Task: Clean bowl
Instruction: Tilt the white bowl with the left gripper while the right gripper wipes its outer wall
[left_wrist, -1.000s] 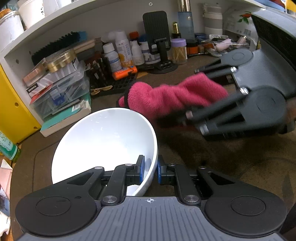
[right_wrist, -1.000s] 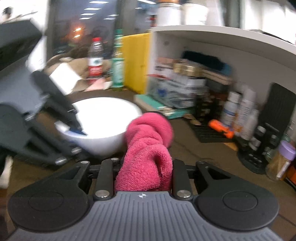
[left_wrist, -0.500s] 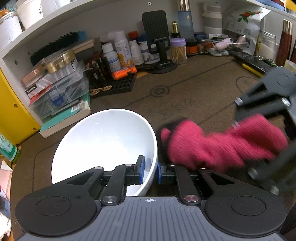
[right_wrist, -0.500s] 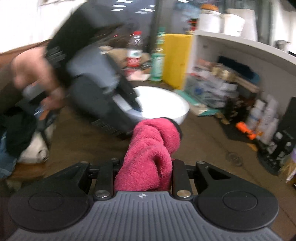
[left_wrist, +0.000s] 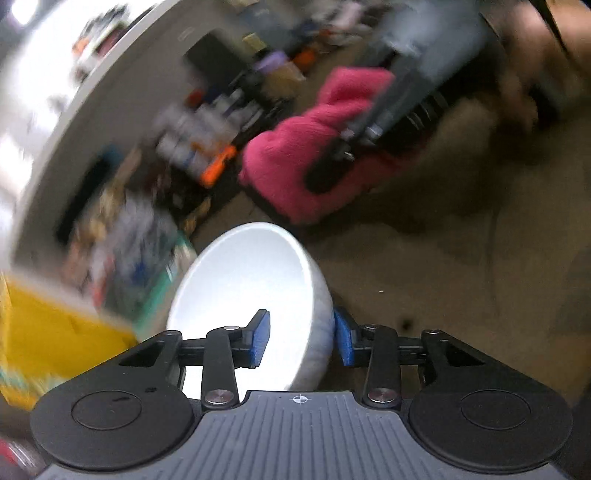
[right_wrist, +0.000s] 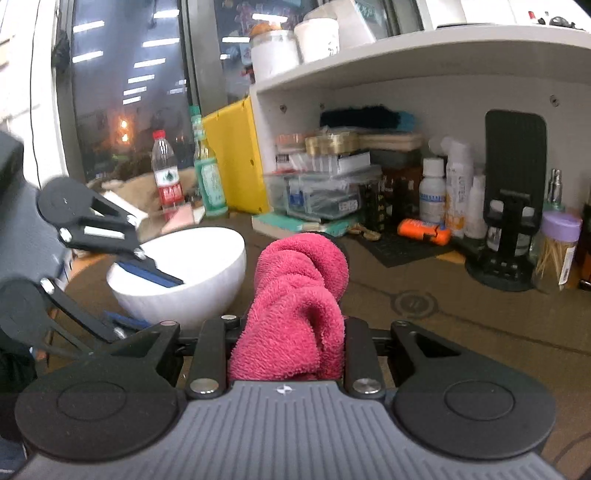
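The left wrist camera sat right behind the left claw (left_wrist: 301, 338), tilted and blurred, looking close over the white bowl (left_wrist: 255, 288) toward the shelf clutter. The right wrist camera looked level past the right claw (right_wrist: 288, 343) and its pink cloth (right_wrist: 295, 302) across the worktop (right_wrist: 480, 325). Both views shared bowl, cloth and shelf (right_wrist: 424, 62), and each caught the other claw.

The white bowl (left_wrist: 251, 295) is glossy and round, its rim straddled by the left gripper (left_wrist: 301, 341) — one blue pad inside, one outside, with a gap between pad and wall. The pink terry cloth (right_wrist: 299, 306), rolled into thick folds, is clamped in the right gripper (right_wrist: 291, 354), just right of the bowl.
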